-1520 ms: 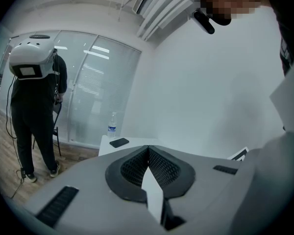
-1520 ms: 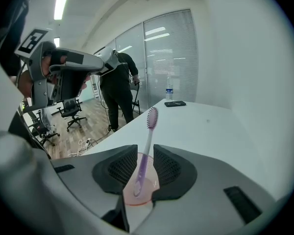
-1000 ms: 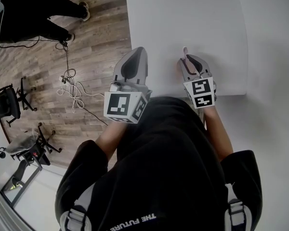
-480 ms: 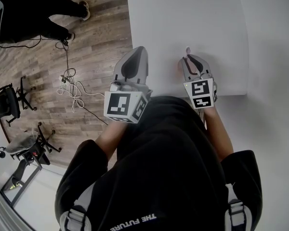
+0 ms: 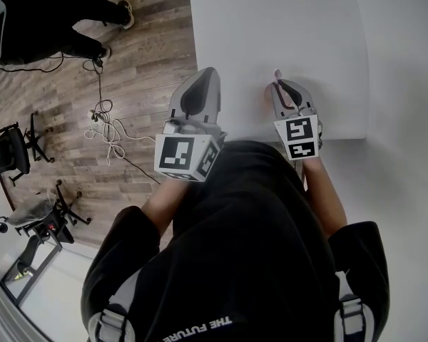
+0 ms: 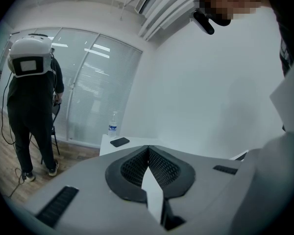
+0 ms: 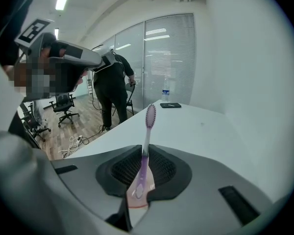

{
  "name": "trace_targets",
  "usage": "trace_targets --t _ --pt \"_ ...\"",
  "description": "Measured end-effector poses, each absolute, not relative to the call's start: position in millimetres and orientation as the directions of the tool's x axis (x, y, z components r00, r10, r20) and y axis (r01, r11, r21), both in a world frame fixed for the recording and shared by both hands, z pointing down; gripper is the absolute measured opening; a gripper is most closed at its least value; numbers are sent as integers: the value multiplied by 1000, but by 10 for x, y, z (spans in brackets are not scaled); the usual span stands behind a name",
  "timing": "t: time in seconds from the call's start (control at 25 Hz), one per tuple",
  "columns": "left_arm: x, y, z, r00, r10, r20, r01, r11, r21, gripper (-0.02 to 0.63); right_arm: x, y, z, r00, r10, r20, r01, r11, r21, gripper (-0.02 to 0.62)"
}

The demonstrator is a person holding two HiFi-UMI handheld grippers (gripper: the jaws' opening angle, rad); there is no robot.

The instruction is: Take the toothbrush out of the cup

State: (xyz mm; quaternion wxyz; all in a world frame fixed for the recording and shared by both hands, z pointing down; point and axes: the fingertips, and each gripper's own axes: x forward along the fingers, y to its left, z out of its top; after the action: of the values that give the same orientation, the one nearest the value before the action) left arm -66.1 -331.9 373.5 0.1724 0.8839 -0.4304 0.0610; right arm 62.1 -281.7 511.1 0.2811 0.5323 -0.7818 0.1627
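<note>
A purple toothbrush (image 7: 148,131) with a pink head stands upright between the jaws of my right gripper (image 7: 145,148), which is shut on its handle. In the head view the brush head (image 5: 277,73) pokes out past the right gripper (image 5: 279,84), low over the white table (image 5: 271,27) near its front edge. A pinkish shape (image 7: 136,200) shows under the jaws; I cannot tell whether it is the cup. My left gripper (image 5: 208,71) hovers at the table's left edge. Its jaws (image 6: 148,148) are shut with nothing between them.
At the table's far end lie a dark phone (image 7: 170,105) and a water bottle (image 7: 165,95). A person (image 5: 57,13) stands on the wooden floor to the left. Office chairs (image 5: 14,152) and loose cables (image 5: 107,130) are also on that floor.
</note>
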Motion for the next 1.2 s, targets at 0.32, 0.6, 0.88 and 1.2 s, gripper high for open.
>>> trace_targets --t 0.32,0.6,0.88,1.2 --pt "-693 -3346 3804 616 -744 259 -787 -563 252 21 608 -2855 5155 -281 -744 606 -921 387 48 51" --pt "-709 -3316 3797 615 -744 259 -787 -563 253 21 583 -2831 5121 -283 -748 601 -919 390 52 51" --pt "-708 -3315 3785 616 -744 260 -787 -563 254 21 607 -2829 5079 -280 -754 594 -923 382 50 49" --pt "-681 -3289 3737 614 -747 255 -788 -562 251 21 617 -2814 5008 -285 -762 581 -923 382 47 49"
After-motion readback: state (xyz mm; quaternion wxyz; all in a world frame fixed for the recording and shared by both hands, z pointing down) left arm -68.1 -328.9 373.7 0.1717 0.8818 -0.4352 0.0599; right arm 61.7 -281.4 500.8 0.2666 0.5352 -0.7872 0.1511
